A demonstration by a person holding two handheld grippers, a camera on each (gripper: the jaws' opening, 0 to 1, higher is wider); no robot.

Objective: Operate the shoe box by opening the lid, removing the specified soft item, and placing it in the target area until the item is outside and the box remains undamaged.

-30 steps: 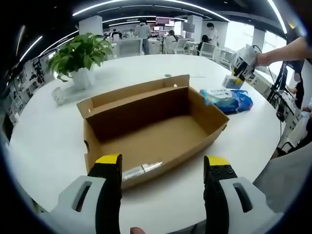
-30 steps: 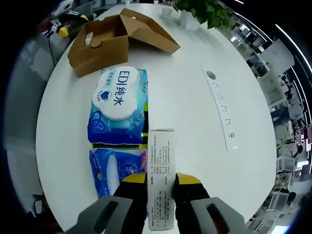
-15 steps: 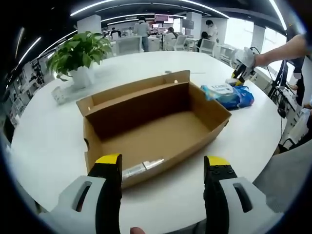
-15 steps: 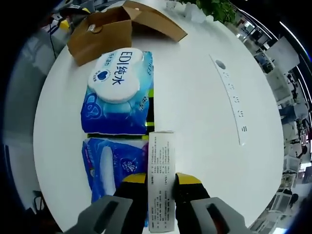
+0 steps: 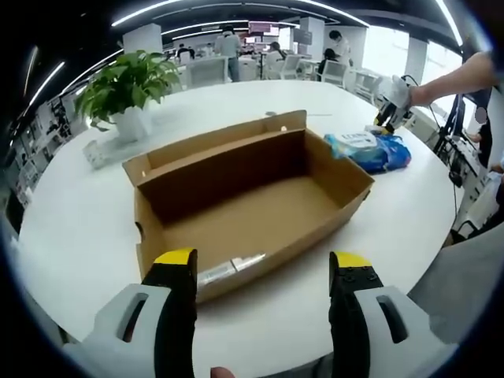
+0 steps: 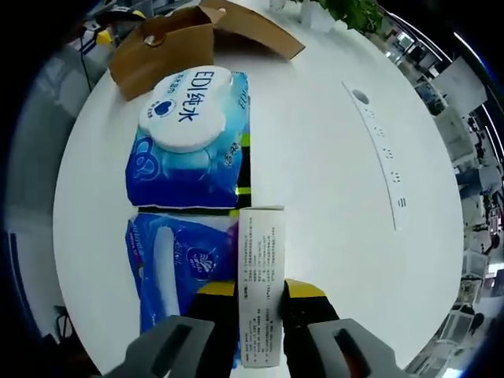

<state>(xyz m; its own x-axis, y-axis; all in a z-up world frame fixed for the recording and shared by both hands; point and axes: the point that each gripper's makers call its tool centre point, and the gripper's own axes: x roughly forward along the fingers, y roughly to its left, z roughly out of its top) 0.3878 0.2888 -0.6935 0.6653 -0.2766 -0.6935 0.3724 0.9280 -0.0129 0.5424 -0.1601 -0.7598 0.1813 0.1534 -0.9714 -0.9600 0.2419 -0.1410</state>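
Left hand-held gripper (image 5: 264,272): yellow-tipped black jaws spread wide, nothing between them, poised above the tabletop (image 5: 79,228) edge nearest the camera. Just beyond stands the shoe box (image 5: 248,197), plain brown corrugated cardboard, rectangular, lid folded back along its far side, interior bare. A strip of clear tape shows on its near wall. The tabletop is smooth, white and round.

Near the far edge of the tabletop sits a potted plant (image 5: 130,87), broad green leaves in a white pot. At the right edge lie the soft packs, with the other gripper beside them.

Right hand-held gripper (image 6: 261,291): jaws pressed onto a narrow white carton (image 6: 261,295), pinching it by its long sides; its face carries fine printed text, too small to read. The carton's end lies by the gap between two glossy blue soft packs. The farther is a wet-wipe pack (image 6: 189,142) with a white oval flap reading "EDI" and Chinese characters. The nearer blue pack (image 6: 177,264) lies just beside the carton. Both are outside the box, on the tabletop. A white power strip (image 6: 382,153) lies well apart.
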